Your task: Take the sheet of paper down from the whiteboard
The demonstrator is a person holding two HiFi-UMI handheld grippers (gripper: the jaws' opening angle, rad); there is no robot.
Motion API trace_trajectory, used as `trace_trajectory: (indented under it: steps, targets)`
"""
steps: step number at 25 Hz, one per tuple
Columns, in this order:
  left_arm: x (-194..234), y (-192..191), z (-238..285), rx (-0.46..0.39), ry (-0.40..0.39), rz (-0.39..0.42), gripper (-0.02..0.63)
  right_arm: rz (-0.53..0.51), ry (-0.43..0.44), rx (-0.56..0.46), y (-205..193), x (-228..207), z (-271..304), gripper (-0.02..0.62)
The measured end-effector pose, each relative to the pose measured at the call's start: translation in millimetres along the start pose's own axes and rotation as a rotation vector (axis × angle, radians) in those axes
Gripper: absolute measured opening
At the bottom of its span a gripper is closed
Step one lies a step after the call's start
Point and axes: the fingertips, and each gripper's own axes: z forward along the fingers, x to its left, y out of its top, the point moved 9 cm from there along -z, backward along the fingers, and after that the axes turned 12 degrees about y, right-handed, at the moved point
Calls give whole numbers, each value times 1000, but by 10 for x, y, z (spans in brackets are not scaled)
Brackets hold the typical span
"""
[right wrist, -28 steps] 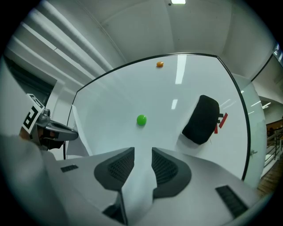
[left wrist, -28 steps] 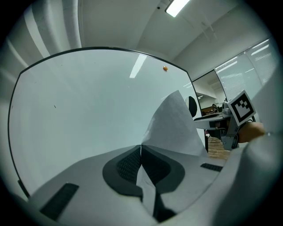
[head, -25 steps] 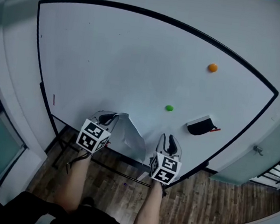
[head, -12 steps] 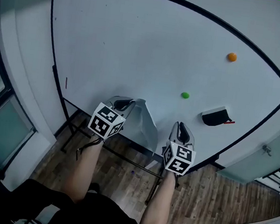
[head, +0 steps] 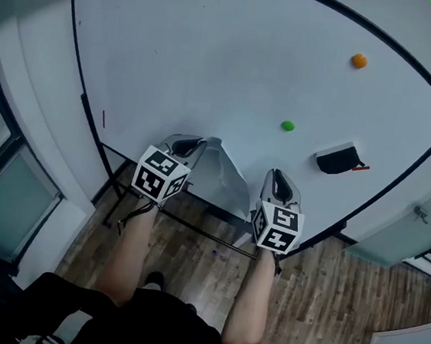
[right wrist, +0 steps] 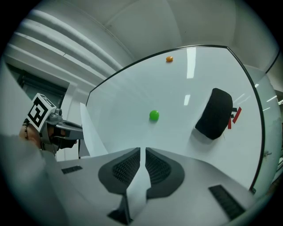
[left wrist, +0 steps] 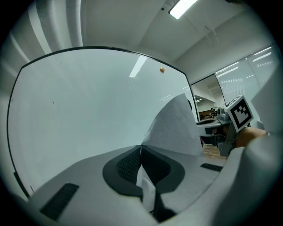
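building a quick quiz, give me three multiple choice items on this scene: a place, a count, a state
1. In the head view, the green magnet lies where from the black eraser? A left B right C on it
2. Round magnets on the whiteboard? A one B four C two
3. The left gripper is A open and empty B shut on the sheet of paper C shut on the eraser
Key: 1 A, it lies left of the eraser; 2 C, one green, one orange magnet; 3 B, its jaws pinch the paper's edge.
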Motion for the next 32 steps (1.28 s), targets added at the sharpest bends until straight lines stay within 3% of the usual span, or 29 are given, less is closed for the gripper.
trace_trajectory:
  steps: [32]
  targets:
    - [-11, 23, 122, 8, 10, 11, 21, 50, -10, -11, -57, -245, 65, 26]
